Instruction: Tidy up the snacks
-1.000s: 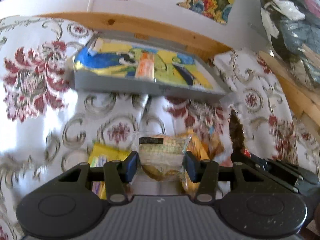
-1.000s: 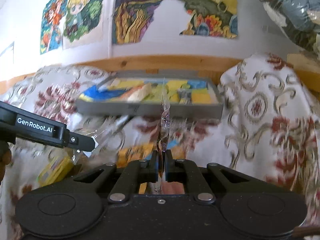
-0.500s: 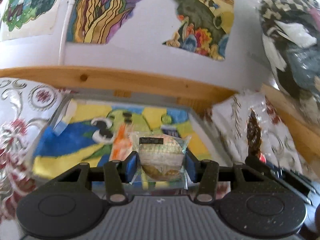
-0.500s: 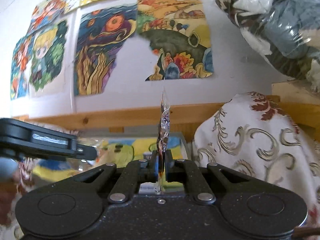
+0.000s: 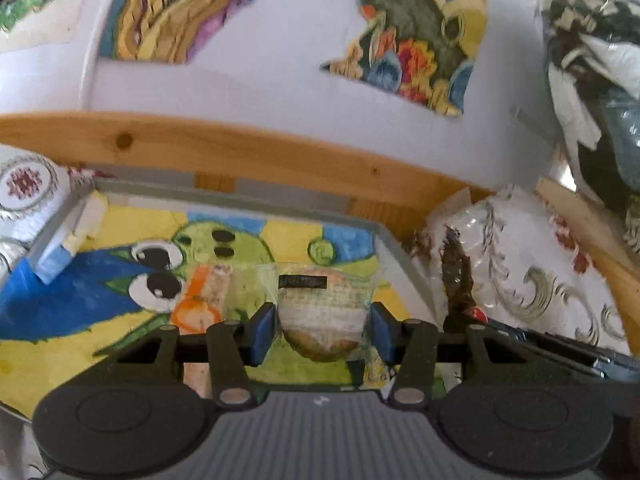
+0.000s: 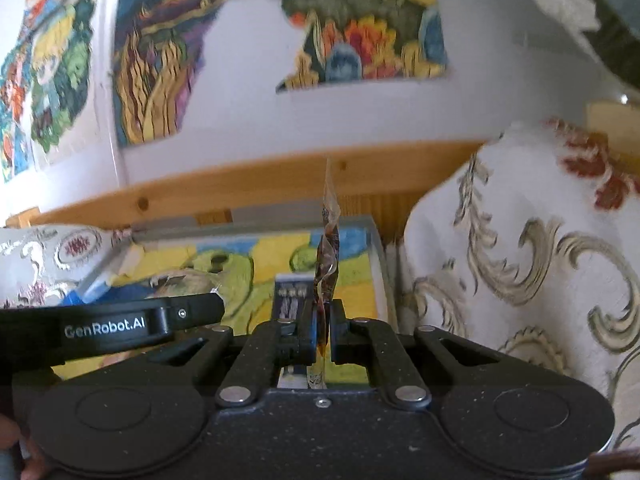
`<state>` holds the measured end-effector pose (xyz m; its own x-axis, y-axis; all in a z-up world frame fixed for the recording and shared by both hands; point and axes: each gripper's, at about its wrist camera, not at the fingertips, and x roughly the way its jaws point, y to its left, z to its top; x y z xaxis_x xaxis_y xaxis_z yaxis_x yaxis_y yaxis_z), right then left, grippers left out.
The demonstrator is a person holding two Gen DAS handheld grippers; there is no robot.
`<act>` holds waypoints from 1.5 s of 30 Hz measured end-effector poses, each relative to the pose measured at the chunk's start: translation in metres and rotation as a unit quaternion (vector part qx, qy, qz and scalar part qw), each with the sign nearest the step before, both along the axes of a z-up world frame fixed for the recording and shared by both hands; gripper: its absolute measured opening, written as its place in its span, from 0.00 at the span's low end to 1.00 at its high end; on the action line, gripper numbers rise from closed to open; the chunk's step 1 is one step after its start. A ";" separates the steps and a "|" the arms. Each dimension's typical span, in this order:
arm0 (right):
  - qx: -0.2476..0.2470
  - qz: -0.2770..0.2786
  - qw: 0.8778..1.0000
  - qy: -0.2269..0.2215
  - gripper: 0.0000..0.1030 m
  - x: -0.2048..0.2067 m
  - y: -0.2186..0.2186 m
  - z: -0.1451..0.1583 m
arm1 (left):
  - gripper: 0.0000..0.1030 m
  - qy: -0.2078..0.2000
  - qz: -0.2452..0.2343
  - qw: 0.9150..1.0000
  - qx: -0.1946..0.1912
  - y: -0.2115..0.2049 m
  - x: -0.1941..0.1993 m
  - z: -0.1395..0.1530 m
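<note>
My left gripper [image 5: 323, 330] is shut on a round bun in a clear wrapper [image 5: 324, 312] and holds it over the grey tray [image 5: 240, 196], whose floor bears a colourful cartoon drawing. My right gripper [image 6: 323, 330] is shut on a thin clear packet with a dark snack inside [image 6: 328, 256], seen edge-on above the tray's right end [image 6: 378, 248]. That packet [image 5: 456, 280] shows at the right of the left wrist view, and the left gripper's side [image 6: 120, 326] shows at the left of the right wrist view. A small blue-and-white pack [image 6: 294, 296] lies in the tray.
A wooden rail [image 5: 240, 152] runs behind the tray below a white wall with torn colourful posters [image 5: 412, 40]. Floral-patterned cloth [image 6: 520, 260] rises right of the tray. A bag of dark clothes [image 5: 592, 80] sits at upper right.
Both grippers have lifted from the cloth with its yellow packets and moved forward to the tray, each still holding its snack. The tray now fills the lower part of both views.
</note>
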<state>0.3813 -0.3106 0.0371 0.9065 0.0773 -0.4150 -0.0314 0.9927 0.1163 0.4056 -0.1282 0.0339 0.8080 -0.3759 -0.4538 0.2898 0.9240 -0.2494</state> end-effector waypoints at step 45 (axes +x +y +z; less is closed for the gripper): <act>-0.094 -0.013 0.993 -0.065 0.97 -0.106 0.005 0.038 | 0.99 -0.042 0.078 0.995 -0.045 0.041 -0.085 0.010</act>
<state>0.2755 -0.3055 0.0755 0.9543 -0.0148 -0.2985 -0.0075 0.9973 -0.0736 0.3207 -0.0869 0.0443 0.8935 -0.2789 -0.3521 0.1682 0.9345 -0.3136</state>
